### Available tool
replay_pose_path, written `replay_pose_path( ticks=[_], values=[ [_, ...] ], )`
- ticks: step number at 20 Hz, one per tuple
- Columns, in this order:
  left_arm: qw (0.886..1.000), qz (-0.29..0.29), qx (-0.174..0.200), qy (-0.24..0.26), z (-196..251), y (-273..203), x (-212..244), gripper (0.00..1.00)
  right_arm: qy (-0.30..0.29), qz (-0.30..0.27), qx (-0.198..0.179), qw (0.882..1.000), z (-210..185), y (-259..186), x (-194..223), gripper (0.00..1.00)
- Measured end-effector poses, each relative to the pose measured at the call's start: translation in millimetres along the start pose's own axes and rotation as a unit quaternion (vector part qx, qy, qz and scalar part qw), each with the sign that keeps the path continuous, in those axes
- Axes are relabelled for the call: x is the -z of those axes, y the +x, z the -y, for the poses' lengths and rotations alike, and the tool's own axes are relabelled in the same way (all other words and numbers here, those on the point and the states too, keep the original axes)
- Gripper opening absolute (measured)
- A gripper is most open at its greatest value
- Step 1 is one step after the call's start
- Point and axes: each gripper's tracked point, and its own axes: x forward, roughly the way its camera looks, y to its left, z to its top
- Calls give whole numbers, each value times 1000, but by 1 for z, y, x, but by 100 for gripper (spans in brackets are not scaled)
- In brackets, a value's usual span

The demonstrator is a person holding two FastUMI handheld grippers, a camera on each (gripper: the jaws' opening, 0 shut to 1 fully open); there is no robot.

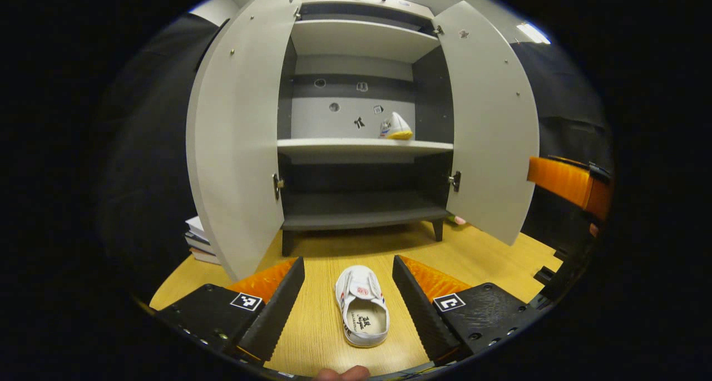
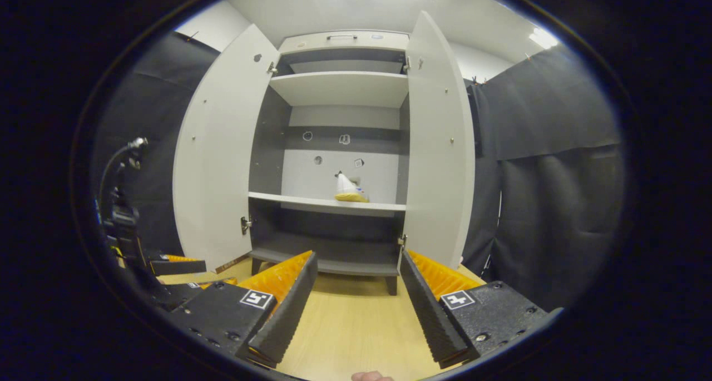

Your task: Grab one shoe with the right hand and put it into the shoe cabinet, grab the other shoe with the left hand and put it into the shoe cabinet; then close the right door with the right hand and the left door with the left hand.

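In the left gripper view, the left gripper (image 1: pixel 349 292) stands with its fingers spread wide and nothing between their faces in contact; a white shoe (image 1: pixel 362 306) lies on the wooden floor (image 1: pixel 489 253) in the gap between them, touching neither finger, its open heel end nearest the camera and its toe pointing toward the cabinet (image 1: pixel 361 36). A fingertip shows at the very bottom edge of that view. In the right gripper view, the right gripper (image 2: pixel 359 297) is likewise released, fingers wide apart over bare floor (image 2: pixel 356 320) with nothing held. At the left of that view part of the left gripper (image 2: pixel 178 267) shows low down, beside a dark rig with a cable rising above it. In the left gripper view a part of the right gripper (image 1: pixel 567 183) juts in at the right edge, past the right door (image 1: pixel 492 125); whether that bit tells its state I cannot say, but its own view shows it open. Farther back the cabinet (image 2: pixel 342 41) stands on short legs with both doors swung fully open: left door (image 1: pixel 242 130) (image 2: pixel 214 153) and right door (image 2: pixel 439 142). On the middle shelf (image 1: pixel 364 146) (image 2: pixel 328 203), toward its right side and near the back panel, sits the second shoe (image 1: pixel 395 127) (image 2: pixel 349 191), white with a yellow sole. The bottom shelf (image 1: pixel 361 214) and top shelf (image 1: pixel 361 39) carry nothing that can be made out. A stack of books (image 1: pixel 196 239) lies on the floor behind the left door.
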Motion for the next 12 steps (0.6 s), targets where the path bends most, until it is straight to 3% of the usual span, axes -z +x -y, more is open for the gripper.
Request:
replay_pose_path(
  ticks=[6,12],
  values=[
    [992,-125,-1,-11,-14,36,93,96,3,-18,7,1000,12,1,11,94],
    [985,-169,-15,-33,-25,73,131,96,3,-34,20,999,23,7,21,95]
  ],
)
